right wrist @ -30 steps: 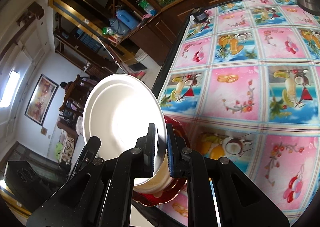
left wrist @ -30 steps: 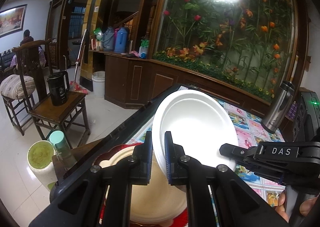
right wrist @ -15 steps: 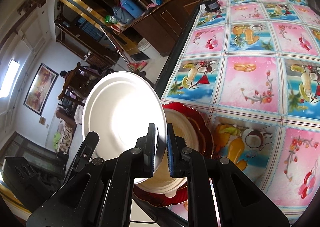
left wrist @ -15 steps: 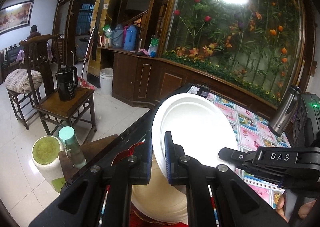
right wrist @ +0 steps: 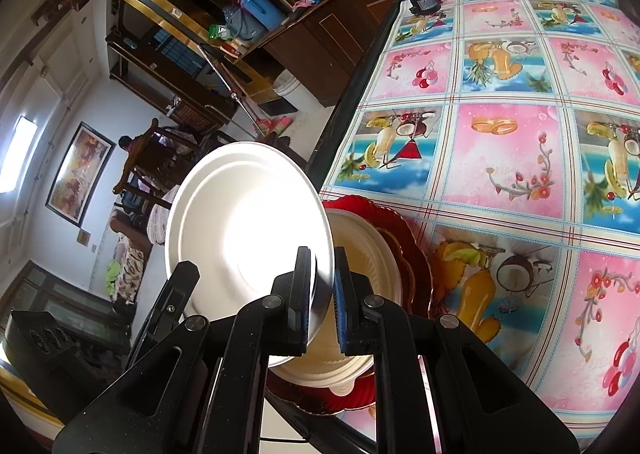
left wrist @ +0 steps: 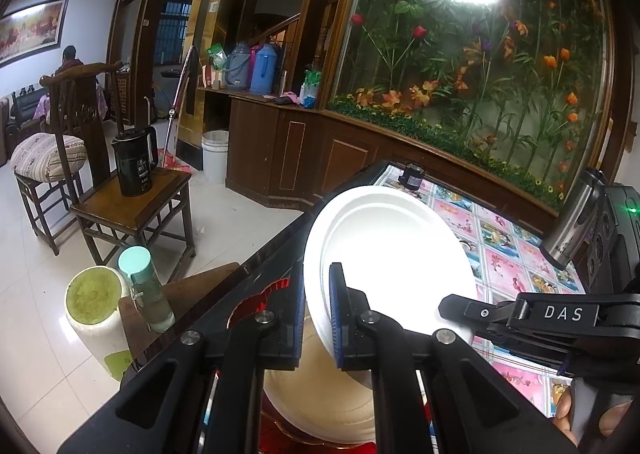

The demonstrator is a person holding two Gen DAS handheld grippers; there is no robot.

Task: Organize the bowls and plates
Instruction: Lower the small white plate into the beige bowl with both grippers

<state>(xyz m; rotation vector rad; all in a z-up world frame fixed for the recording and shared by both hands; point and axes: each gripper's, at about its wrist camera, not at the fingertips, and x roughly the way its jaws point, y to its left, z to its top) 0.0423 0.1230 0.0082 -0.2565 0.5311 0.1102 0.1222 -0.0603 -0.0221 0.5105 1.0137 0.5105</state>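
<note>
Fruit-print tablecloth [right wrist: 500, 158] — both claws [left wrist: 317, 308] [right wrist: 323, 294] clamped on white plate [right wrist: 248, 222], apparently over cream plate [right wrist: 372, 254] in red dish [right wrist: 416, 254].

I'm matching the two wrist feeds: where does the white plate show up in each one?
Left wrist: white plate at centre, tilted on edge, its rim clamped in the left tongs.
Right wrist: same plate left of centre, its rim clamped in the right tongs.
Shared landmark: the red plate under the cream dish, at the table's edge.
</note>
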